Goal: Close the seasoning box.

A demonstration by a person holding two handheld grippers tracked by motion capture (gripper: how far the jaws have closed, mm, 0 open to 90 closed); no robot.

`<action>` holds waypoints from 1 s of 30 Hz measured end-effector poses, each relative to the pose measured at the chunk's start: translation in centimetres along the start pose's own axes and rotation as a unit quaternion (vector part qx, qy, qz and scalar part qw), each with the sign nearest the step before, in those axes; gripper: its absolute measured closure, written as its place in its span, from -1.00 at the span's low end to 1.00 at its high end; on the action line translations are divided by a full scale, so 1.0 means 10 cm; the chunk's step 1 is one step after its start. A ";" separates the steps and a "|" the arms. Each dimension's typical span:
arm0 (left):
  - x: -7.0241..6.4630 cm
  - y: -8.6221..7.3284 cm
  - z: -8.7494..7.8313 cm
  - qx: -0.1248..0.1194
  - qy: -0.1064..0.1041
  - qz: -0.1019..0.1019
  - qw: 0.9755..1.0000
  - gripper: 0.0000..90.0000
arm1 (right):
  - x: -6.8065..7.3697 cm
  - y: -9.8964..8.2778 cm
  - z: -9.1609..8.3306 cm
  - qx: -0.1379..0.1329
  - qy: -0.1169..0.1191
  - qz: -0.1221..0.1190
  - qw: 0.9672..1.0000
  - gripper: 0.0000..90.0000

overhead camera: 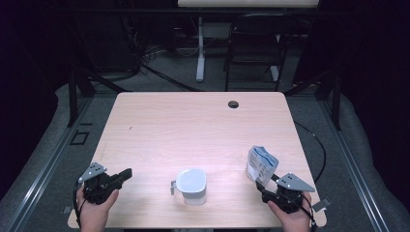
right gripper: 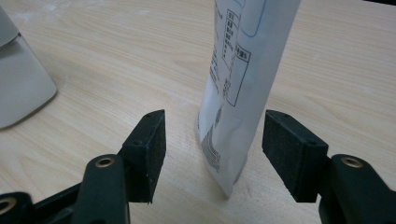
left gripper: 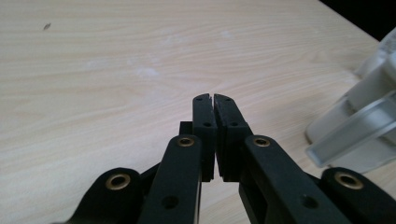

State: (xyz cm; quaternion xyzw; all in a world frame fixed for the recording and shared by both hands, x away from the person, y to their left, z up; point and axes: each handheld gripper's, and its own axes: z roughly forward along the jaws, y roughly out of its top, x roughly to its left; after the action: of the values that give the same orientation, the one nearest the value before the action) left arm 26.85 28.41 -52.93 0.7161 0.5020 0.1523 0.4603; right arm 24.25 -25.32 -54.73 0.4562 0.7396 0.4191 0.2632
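Note:
A white and blue pouch [overhead camera: 261, 164] stands upright near the table's front right. My right gripper [overhead camera: 264, 185] is open around its lower part; in the right gripper view the pouch [right gripper: 243, 70] stands between the two pads of that gripper [right gripper: 215, 122] with a gap on each side. A white cup with a handle [overhead camera: 192, 186] sits at the front centre. My left gripper [overhead camera: 127, 173] lies low over the table at the front left, pointing toward the cup. Its jaws [left gripper: 214, 99] are shut with only a thin slit and nothing between them; the cup [left gripper: 369, 126] is off to its right.
The light wooden table [overhead camera: 193, 125] has a round cable hole [overhead camera: 233, 104] near its far edge. A black chair [overhead camera: 254, 48] and a white desk leg [overhead camera: 199, 53] stand beyond the table. Metal rails run along the floor on both sides.

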 end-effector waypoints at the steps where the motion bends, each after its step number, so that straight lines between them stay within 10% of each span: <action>1: 0.02 -0.02 0.01 0.004 0.003 -0.003 1.000 0.90 | 0.00 0.00 0.00 0.001 0.000 -0.002 1.000 -0.13; 30: 0.24 -0.21 0.07 0.000 0.097 -0.019 0.995 0.12 | 0.01 -0.02 0.04 0.011 0.004 -0.006 1.000 -0.13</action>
State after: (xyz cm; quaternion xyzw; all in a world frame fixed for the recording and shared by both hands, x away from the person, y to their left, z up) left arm 27.22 30.27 -55.57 0.6885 0.5576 0.2120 0.4124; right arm 24.46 -25.11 -55.12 0.4528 0.7482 0.4108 0.2577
